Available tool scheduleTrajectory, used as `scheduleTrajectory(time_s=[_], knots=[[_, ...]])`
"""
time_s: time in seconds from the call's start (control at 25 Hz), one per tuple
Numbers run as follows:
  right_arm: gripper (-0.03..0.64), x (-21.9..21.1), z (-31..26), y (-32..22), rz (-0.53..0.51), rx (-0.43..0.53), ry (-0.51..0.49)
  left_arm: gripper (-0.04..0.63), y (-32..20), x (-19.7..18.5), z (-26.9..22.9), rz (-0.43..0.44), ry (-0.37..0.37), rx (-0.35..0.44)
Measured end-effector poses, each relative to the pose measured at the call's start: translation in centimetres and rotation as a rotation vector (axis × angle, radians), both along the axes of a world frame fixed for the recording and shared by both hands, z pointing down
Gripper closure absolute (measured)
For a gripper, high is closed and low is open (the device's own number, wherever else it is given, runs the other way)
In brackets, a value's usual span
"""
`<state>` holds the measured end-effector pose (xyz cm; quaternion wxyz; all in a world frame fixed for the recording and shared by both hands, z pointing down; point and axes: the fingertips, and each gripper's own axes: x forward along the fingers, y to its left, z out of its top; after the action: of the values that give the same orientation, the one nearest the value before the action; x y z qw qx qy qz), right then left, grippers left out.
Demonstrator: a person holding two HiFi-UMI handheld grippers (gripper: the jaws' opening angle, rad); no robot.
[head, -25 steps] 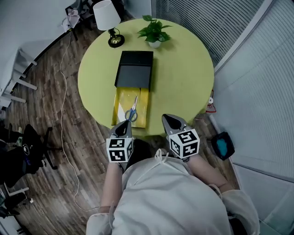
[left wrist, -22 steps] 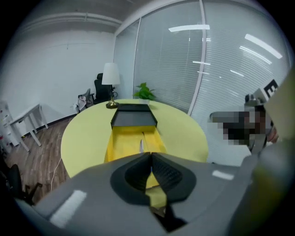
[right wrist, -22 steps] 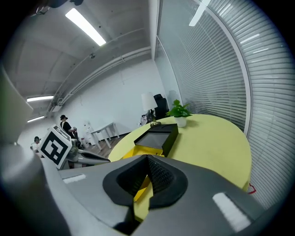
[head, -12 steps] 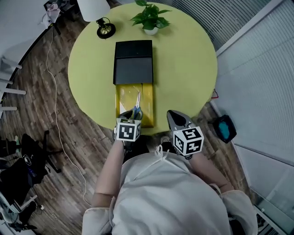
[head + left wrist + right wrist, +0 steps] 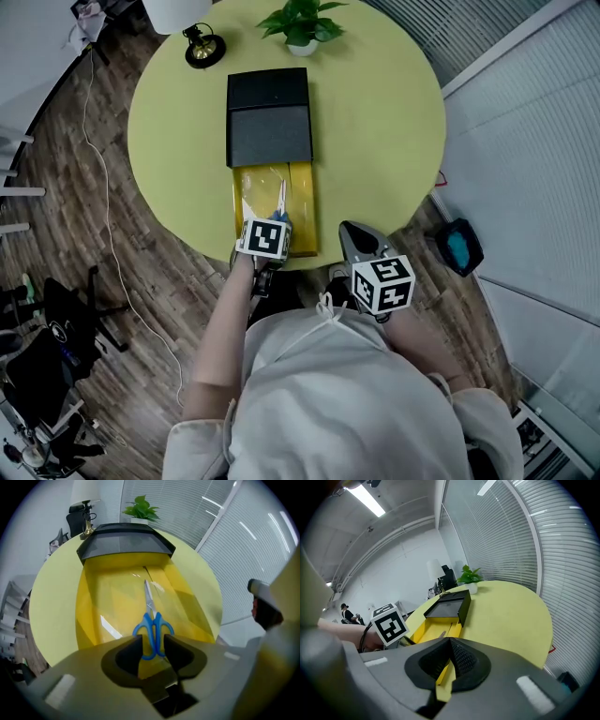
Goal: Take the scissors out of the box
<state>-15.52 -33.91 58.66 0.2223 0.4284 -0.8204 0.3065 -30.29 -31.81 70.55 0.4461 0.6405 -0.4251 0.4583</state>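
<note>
A black box (image 5: 269, 117) lies on the round yellow-green table (image 5: 375, 122), its yellow drawer (image 5: 302, 208) pulled out toward me. Blue-handled scissors (image 5: 280, 199) lie in the drawer, blades pointing at the box. My left gripper (image 5: 271, 226) points steeply down over the drawer's near end. In the left gripper view its jaws are opening, and the scissors' handles (image 5: 153, 631) sit between the fingertips (image 5: 135, 642) without being pressed. My right gripper (image 5: 350, 229) hovers shut at the table's near edge, right of the drawer, holding nothing (image 5: 450, 644).
A potted plant (image 5: 300, 23) and a lamp (image 5: 201, 47) stand at the table's far side behind the box. A glass wall with blinds (image 5: 525, 112) runs along the right. A blue object (image 5: 459, 247) sits on the wooden floor by the wall.
The left gripper came forward and down from the table's edge to the drawer's near end, over the scissors' handles. The right gripper shifted only slightly.
</note>
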Motion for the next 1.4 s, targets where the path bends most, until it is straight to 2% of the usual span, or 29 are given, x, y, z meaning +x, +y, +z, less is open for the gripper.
scheduleTrajectory(time_s=[0.16, 0.28, 0.36, 0.56, 0.84, 0.96, 1.16, 1.4], knots=[[0.618, 0.2, 0.3, 0.0, 0.014, -0.011, -0.001, 0.443, -0.7, 0.1, 0.8, -0.037, -0.009, -0.025], [0.618, 0.3, 0.8, 0.4, 0.020, -0.026, -0.002, 0.500, -1.0, -0.2, 0.9, 0.006, -0.049, -0.030], [0.618, 0.3, 0.9, 0.6, 0.023, -0.032, -0.005, 0.502, -0.9, -0.2, 1.0, 0.015, -0.031, -0.030], [0.618, -0.1, 0.8, 0.4, 0.022, -0.023, -0.008, 0.503, -1.2, -0.3, 1.1, -0.047, 0.055, -0.008], [0.618, -0.3, -0.1, 0.6, 0.014, -0.009, 0.024, 0.505, -0.9, -0.6, 0.7, -0.039, 0.066, 0.039], [0.618, -0.3, -0.3, 0.7, 0.008, -0.009, 0.033, 0.505, -1.0, -0.9, -0.1, -0.044, 0.072, 0.070], [0.618, -0.3, -0.6, 0.8, 0.001, -0.009, 0.046, 0.505, -1.3, -0.4, -3.2, -0.046, 0.136, 0.135], [0.618, -1.0, -1.8, 0.3, -0.011, 0.030, 0.050, 0.505, -2.2, 0.2, -8.7, -0.070, 0.230, 0.323]])
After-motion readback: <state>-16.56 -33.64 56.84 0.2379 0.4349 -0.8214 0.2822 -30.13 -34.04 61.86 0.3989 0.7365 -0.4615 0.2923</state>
